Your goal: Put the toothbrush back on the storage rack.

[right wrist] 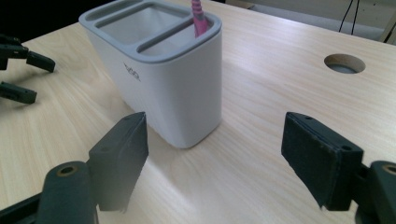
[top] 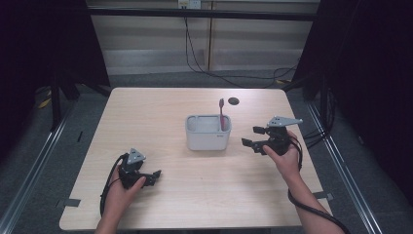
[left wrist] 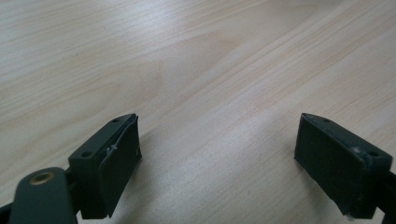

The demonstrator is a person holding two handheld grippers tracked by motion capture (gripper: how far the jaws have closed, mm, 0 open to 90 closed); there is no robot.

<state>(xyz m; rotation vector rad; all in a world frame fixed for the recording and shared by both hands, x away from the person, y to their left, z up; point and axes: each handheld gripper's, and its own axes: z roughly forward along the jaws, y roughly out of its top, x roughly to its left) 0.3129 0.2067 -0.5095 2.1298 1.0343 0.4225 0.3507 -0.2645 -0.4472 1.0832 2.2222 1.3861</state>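
A white holder (top: 208, 132) with a grey rim stands near the middle of the table; it has separate compartments. A pink toothbrush (top: 222, 114) stands upright in its right-hand compartment. My right gripper (top: 254, 136) hangs just right of the holder, open, with nothing between its jaws. In the right gripper view the holder (right wrist: 159, 74) is close ahead and the toothbrush (right wrist: 199, 18) pokes out of its far compartment. My left gripper (top: 155, 176) rests low at the front left, open over bare wood. The left gripper (right wrist: 21, 70) also appears far off in the right gripper view.
The light wooden table (top: 160, 107) has a round cable hole (top: 234, 101) behind the holder. Black curtains stand on both sides, and cables run along the floor at the back. Bare wood (left wrist: 196, 70) lies under the left gripper.
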